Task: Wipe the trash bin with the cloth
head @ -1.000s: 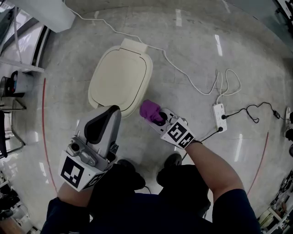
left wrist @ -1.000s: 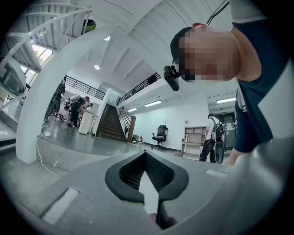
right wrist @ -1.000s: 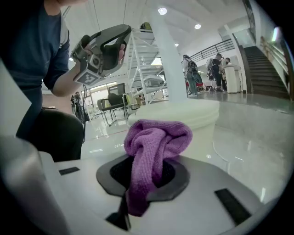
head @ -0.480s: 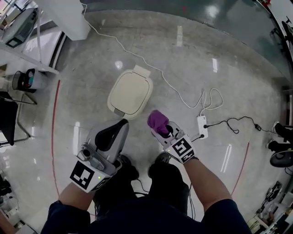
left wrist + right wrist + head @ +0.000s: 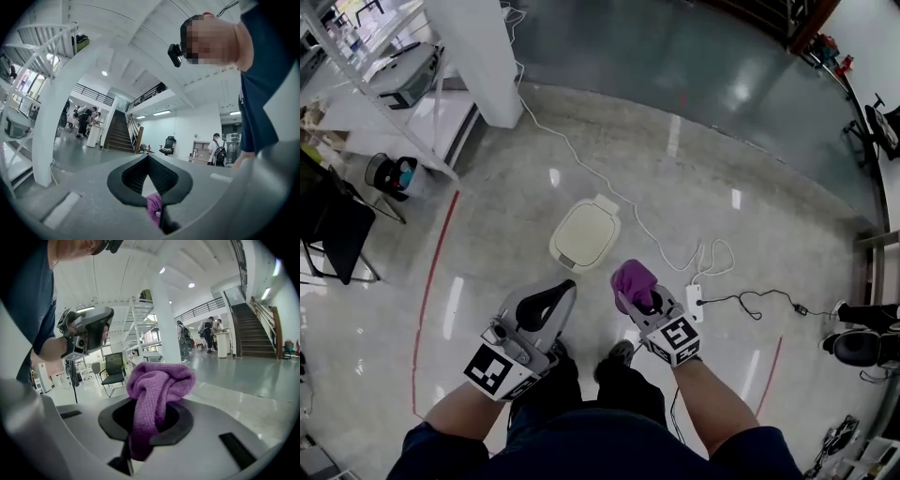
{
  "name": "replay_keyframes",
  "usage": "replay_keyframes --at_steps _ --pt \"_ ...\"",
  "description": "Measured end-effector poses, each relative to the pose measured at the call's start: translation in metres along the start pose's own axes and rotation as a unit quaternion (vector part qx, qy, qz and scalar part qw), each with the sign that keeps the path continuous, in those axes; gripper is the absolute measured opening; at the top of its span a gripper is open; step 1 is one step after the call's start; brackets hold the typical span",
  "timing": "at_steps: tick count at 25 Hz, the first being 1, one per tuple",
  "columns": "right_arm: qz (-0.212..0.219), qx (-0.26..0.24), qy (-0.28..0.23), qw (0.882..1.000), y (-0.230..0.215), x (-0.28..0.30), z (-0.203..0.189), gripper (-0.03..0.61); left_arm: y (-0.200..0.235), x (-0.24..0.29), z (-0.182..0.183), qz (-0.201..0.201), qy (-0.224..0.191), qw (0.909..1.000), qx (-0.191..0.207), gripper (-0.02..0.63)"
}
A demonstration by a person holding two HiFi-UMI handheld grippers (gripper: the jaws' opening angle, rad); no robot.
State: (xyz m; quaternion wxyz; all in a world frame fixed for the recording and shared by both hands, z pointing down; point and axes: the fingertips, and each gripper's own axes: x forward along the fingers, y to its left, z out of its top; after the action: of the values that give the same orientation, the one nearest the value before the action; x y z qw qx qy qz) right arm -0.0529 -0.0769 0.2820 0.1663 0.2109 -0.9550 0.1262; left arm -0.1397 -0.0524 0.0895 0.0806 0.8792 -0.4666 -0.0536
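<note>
The cream trash bin (image 5: 584,234) with its lid shut stands on the floor far below, ahead of the person's feet. A bunched purple cloth (image 5: 634,280) sticks out of my right gripper (image 5: 643,298), which is shut on it and held up in the air, well above the bin. In the right gripper view the cloth (image 5: 159,380) hangs over the jaws of that gripper (image 5: 136,446). My left gripper (image 5: 565,287) floats beside it at the left, shut and holding nothing. Beyond the left gripper's (image 5: 157,206) closed tips a bit of the cloth (image 5: 153,209) shows.
A white power strip (image 5: 692,302) and a white cable (image 5: 581,159) lie on the floor right of and behind the bin. A white pillar (image 5: 483,56), shelving, a black chair (image 5: 333,230) and a small bin (image 5: 394,175) stand at the left. A red line (image 5: 431,291) curves across the floor.
The view has risen, so the trash bin looks much smaller and farther below. Both grippers have come up away from it. The purple cloth has stayed in the right gripper.
</note>
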Motion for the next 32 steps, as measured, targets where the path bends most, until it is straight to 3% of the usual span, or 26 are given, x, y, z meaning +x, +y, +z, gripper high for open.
replay_keyframes --at_steps 8,17,32 --pt "-0.016 -0.021 -0.037 0.999 0.042 -0.056 0.114 0.069 -0.053 -0.039 0.094 -0.005 -0.008 1.0 0.001 -0.002" --pt "-0.034 -0.02 -0.071 0.997 0.086 -0.094 0.192 0.069 -0.103 -0.069 0.144 -0.031 -0.019 0.9993 -0.007 -0.002" --pt "-0.023 0.0 -0.085 0.996 0.127 -0.107 0.2 0.069 -0.115 -0.089 0.135 -0.043 -0.015 0.999 -0.004 -0.002"
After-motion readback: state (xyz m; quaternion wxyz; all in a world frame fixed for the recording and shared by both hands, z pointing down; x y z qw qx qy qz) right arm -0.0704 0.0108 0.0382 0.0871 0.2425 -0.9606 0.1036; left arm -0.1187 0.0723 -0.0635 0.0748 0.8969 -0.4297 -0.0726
